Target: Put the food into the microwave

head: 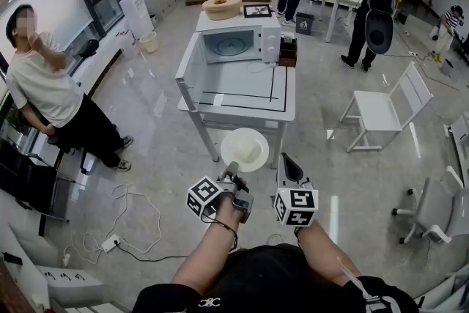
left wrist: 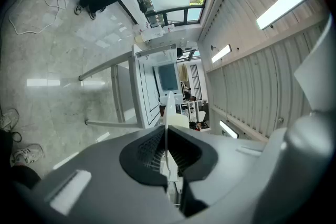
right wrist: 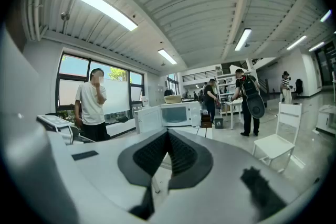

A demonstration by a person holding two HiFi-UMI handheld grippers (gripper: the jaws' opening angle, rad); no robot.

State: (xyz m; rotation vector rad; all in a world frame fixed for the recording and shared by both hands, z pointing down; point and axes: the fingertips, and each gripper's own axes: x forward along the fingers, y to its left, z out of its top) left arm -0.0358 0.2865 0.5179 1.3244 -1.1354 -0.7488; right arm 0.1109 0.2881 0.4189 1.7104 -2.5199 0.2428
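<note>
1. Your left gripper (head: 229, 174) is clamped on the rim of the white plate (head: 236, 141). The plate carries a pale block of food (head: 249, 151) and is held just short of the table (head: 249, 108).
2. Your right gripper (head: 288, 165) has its jaws pressed together, with nothing between them.
3. The microwave (head: 233, 45) stands at the table's far end with its door (head: 190, 70) swung open and a basket (head: 222, 6) on top.
4. A white chair (head: 381, 110) stands on the glossy floor (head: 146, 121) to the right.

- Left gripper (head: 231, 174): points forward and slightly down, rolled onto its side, jaws clamped on the rim of a plate (head: 245, 149).
- Right gripper (head: 286, 160): just beside the left, pointing forward, jaws together with nothing between them.
- Left forearm (head: 207, 259) and right forearm (head: 326, 249): bare, stretched forward side by side.
</note>
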